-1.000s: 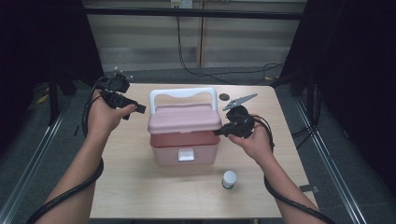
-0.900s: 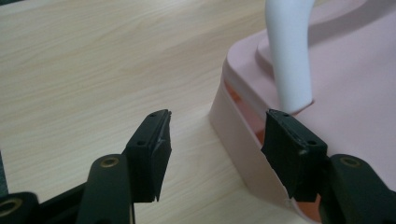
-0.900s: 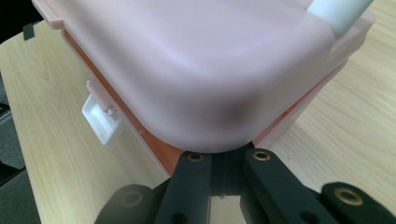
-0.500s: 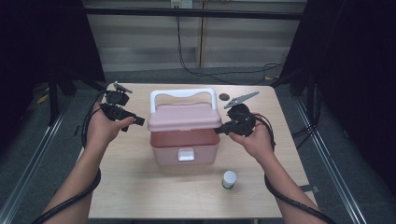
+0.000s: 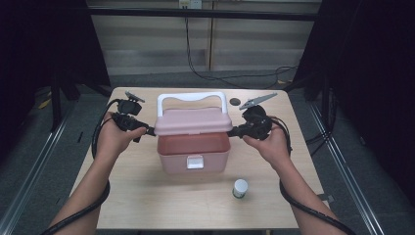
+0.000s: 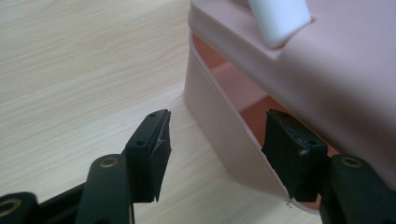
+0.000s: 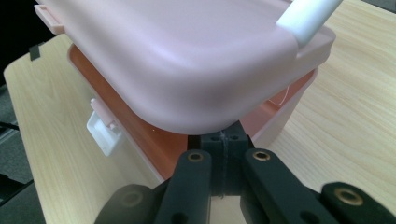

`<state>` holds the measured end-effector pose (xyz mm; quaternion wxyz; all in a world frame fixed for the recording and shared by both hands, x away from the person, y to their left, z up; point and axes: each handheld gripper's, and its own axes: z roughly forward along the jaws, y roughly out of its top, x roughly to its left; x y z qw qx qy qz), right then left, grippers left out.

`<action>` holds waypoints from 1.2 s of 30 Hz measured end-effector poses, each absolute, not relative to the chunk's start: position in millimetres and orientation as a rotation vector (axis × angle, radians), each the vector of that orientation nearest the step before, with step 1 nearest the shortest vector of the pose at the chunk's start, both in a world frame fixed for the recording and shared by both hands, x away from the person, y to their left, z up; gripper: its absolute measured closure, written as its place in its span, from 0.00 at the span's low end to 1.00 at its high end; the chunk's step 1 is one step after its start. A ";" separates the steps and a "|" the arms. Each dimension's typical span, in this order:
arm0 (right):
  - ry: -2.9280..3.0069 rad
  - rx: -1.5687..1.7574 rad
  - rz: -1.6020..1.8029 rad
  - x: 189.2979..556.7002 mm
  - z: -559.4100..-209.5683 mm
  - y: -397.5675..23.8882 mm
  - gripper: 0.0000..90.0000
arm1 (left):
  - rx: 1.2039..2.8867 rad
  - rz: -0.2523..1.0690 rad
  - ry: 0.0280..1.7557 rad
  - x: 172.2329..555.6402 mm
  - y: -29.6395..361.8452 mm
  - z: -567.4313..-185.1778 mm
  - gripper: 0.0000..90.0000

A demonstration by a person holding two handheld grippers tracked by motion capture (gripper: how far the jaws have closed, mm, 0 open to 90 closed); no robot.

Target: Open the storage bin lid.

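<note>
A pink box point(image 5: 193, 152) with a white latch point(image 5: 195, 162) stands mid-table. Its pink lid point(image 5: 193, 121), with a white handle point(image 5: 192, 96), is raised at the front, so the box's inside shows. My right gripper point(image 5: 231, 131) is shut, and its tips sit under the lid's right edge point(image 7: 187, 56), above the box rim. My left gripper point(image 5: 150, 131) is open at the box's left side. In the left gripper view it point(image 6: 217, 149) straddles the box's side wall point(image 6: 215, 126): one jaw is over the table, the other inside under the lid point(image 6: 336, 70).
A small white-capped bottle point(image 5: 240, 188) stands near the table's front, right of the box. A dark round object point(image 5: 235, 102) lies behind the box. The wooden table point(image 5: 147, 196) has dark floor and rails around it.
My left hand has come down and in toward the box's left side. The lid's front stands a bit higher than before. The right hand has stayed put.
</note>
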<state>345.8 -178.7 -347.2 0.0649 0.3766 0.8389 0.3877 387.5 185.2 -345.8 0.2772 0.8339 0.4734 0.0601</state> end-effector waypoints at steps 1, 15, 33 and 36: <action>2.532 1.137 1.170 345.8 -347.2 -178.7 1.00 | 2.239 0.161 1.271 387.5 185.2 -345.8 0.46; 2.512 1.150 1.192 349.2 -344.0 -180.7 1.00 | 2.219 0.111 1.255 385.7 185.5 -351.2 0.45; 2.522 1.145 1.212 349.8 -353.2 -172.8 1.00 | 2.172 0.080 1.263 385.2 193.0 -348.8 0.46; 2.515 1.145 1.217 349.3 -351.2 -173.8 1.00 | 2.166 0.069 1.256 384.5 191.2 -352.4 0.46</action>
